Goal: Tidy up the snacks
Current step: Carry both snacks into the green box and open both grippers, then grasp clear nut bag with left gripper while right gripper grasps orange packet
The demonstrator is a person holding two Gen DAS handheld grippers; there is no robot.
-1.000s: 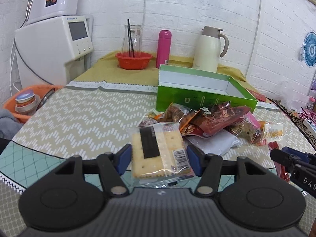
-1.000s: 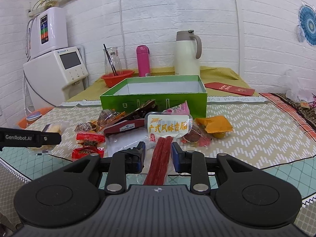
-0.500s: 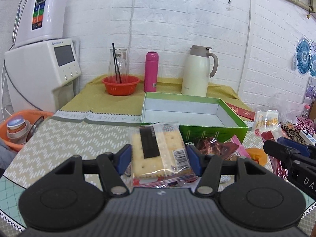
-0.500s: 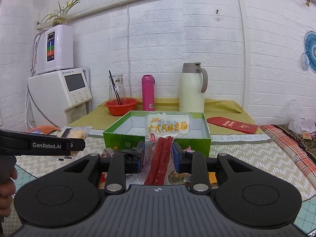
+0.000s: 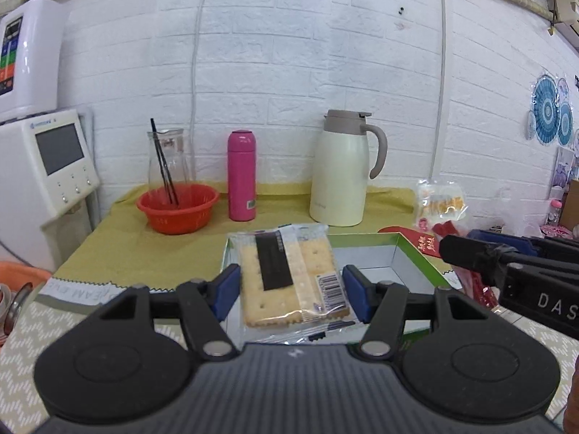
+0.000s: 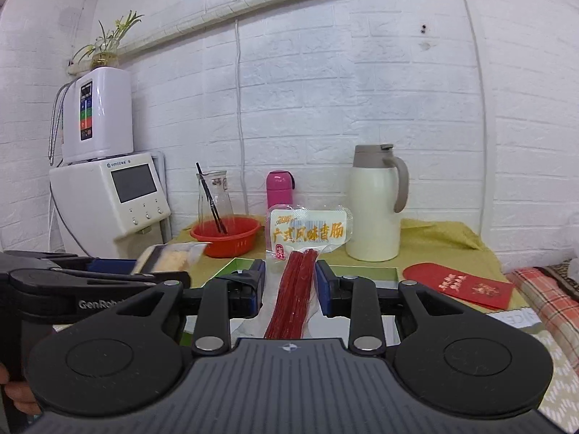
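Observation:
My left gripper (image 5: 291,287) is shut on a clear packet of crackers (image 5: 289,278) and holds it over the near left part of the open green box (image 5: 416,253). My right gripper (image 6: 289,287) is shut on a packet of red sausage sticks (image 6: 295,289) with a yellow-lettered label, held above the same green box (image 6: 362,273). The right gripper and its packet show at the right of the left wrist view (image 5: 506,271). The left gripper with the crackers shows at the left of the right wrist view (image 6: 101,278). The box's white inside looks empty where visible.
Behind the box stand a cream thermos jug (image 5: 343,173), a pink bottle (image 5: 241,175), and a red bowl (image 5: 177,206) with a glass carafe. A white appliance (image 5: 47,166) stands at the left. A red envelope (image 6: 459,284) lies right of the box.
Both grippers have risen from the snack pile and moved forward over the green box, each carrying its packet. The pile on the table has dropped out of view.

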